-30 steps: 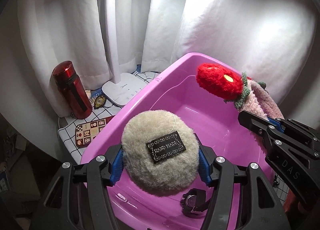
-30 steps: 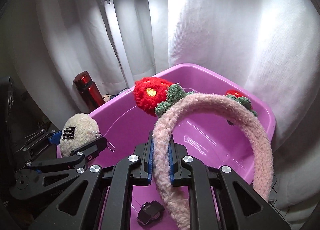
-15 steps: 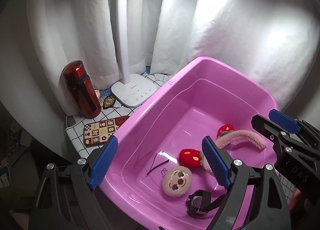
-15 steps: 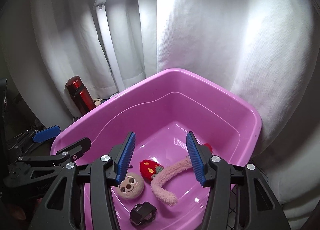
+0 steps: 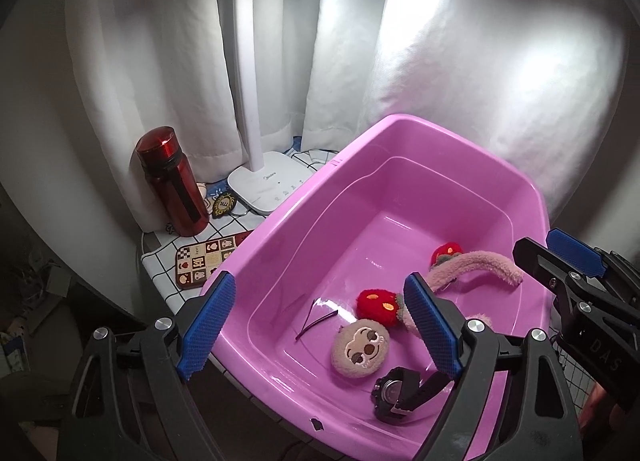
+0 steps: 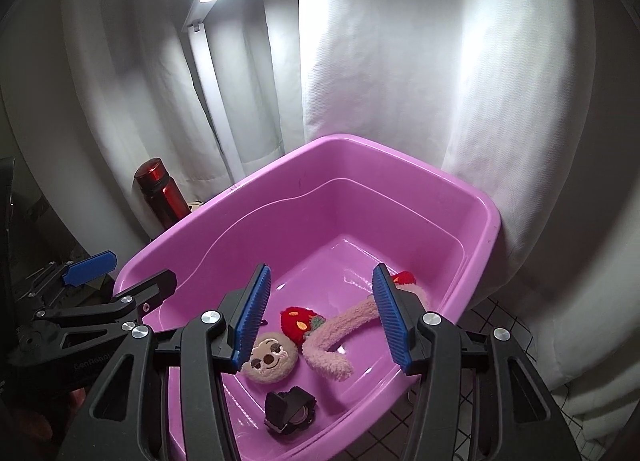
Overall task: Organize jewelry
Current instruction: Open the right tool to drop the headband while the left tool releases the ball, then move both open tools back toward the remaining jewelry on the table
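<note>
Left gripper [image 5: 320,327] and right gripper [image 6: 322,321] both spread wide and empty above the pink tub [image 5: 472,149]. Below and between the right gripper's fingers: plush headband [image 6: 340,329], light and soft over a probably stiff core, best pinched across the band mid-arc, not at the red flowers; just left of it, a squashy round plush face [image 6: 270,359], easy to squeeze anywhere. Nearest of all, a black watch [image 6: 290,409], harder and heavier, likely slippery, best gripped across the strap.

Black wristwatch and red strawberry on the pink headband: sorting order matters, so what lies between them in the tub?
The beige round plush face charm lies between them, clearest in the left wrist view.
</note>
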Motion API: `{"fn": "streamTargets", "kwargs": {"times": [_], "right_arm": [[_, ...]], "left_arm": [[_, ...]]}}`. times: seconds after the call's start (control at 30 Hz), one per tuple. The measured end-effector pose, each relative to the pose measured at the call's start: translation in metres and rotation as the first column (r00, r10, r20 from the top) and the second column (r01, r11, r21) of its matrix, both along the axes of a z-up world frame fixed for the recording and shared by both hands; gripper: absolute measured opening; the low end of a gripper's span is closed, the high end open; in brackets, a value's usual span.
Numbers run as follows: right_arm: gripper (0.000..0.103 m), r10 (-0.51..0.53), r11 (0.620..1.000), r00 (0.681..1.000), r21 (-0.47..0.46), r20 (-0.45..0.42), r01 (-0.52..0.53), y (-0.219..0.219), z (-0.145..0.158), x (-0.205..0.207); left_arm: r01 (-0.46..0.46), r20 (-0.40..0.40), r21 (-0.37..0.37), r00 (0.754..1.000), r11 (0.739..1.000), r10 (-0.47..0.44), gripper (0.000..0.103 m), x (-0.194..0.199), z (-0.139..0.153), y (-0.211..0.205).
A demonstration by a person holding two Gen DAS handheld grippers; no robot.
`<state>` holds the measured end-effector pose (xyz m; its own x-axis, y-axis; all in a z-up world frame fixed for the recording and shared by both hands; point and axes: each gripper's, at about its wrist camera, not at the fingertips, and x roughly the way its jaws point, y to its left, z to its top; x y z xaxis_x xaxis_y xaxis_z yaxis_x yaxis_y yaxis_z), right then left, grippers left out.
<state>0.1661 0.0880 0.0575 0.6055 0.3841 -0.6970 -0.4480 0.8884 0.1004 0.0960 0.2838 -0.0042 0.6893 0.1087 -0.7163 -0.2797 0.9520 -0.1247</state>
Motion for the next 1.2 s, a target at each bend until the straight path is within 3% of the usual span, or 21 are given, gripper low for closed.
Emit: {"fn": "streamTargets", "kwargs": {"times": [0.67, 1.2], "right_arm": [[0.051, -0.076, 0.996, 0.996, 0.058, 0.037, 0.073, -0.053, 0.016, -0.067], [0.052, -0.271, 0.961, 0.961, 0.075, 0.053, 0.267, -0.155, 0.013, -0.147]], "left_arm": [[0.083, 0.053, 0.024, 0.995, 0.996, -0.084, 0.085, -0.04, 0.018, -0.042], [0.224, 0.095, 0.033, 0.969, 0.974, -0.226, 0.086, -0.079, 0.02, -0.108]]}}
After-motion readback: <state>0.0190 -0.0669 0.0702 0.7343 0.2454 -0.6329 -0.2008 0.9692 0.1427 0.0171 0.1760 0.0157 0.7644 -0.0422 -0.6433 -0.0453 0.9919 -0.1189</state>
